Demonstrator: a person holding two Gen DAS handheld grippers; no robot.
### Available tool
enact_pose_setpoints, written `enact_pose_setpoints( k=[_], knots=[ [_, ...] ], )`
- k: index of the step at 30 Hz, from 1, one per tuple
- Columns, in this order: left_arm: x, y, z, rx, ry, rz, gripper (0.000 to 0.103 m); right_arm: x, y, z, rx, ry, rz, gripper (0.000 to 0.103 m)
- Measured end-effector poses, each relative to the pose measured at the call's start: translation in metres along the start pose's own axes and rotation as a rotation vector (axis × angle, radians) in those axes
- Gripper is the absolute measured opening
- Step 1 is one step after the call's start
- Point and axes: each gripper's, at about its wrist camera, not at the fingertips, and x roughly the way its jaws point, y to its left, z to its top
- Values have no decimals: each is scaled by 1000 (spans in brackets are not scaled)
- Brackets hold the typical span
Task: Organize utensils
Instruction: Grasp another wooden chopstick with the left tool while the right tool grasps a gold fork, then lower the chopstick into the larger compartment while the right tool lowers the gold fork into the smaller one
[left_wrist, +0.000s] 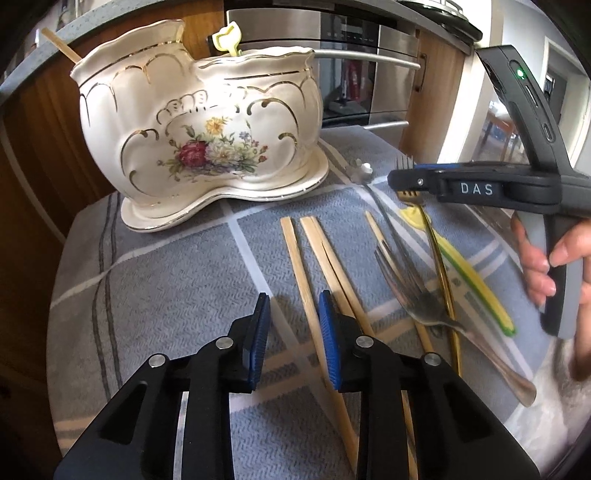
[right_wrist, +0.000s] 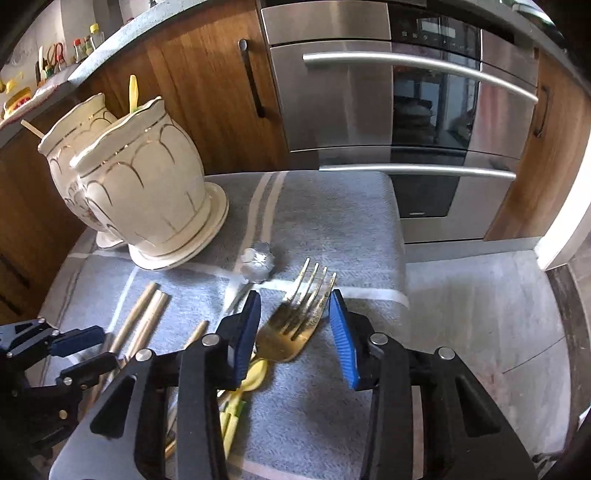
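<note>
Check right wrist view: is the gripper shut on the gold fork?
No. The right gripper is open, its blue pads standing apart on either side of the gold fork lying on the cloth.

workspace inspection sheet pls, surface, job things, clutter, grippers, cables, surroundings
surface: grey towel with pale stripes, covering a small stand.
job's things: floral ceramic utensil holder on its saucer, a yellow utensil and a wooden stick already inside; wooden chopsticks, silver fork, gold fork, yellow-green utensil and a flower-topped spoon lying on the towel.
clutter: nothing seen.
grippers: left gripper open over the chopsticks; right gripper open, one finger on each side of the gold fork's head.
cables: nothing seen.
surroundings: stainless oven, wooden cabinets, bottles on the counter.
</note>
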Motion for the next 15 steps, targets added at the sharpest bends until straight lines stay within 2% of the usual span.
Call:
enact_pose_setpoints(
  k=[5,7,8,12,15],
  knots=[
    [3,1,4,0,-7,2,27,4,-1,3,7,10,24,33],
    [4,1,4,5,-12,10,17,5,-3,4,16,11,26,26],
    [4,2,5,9,-15,18,16,6,-5,4,26,12,27,20],
    [5,2,5,19,-23,27,9,5,-6,4,38,6,43,15],
    [3,2,3,22,-26,23,8,0,-4,3,33,-20,50,8]
  ],
)
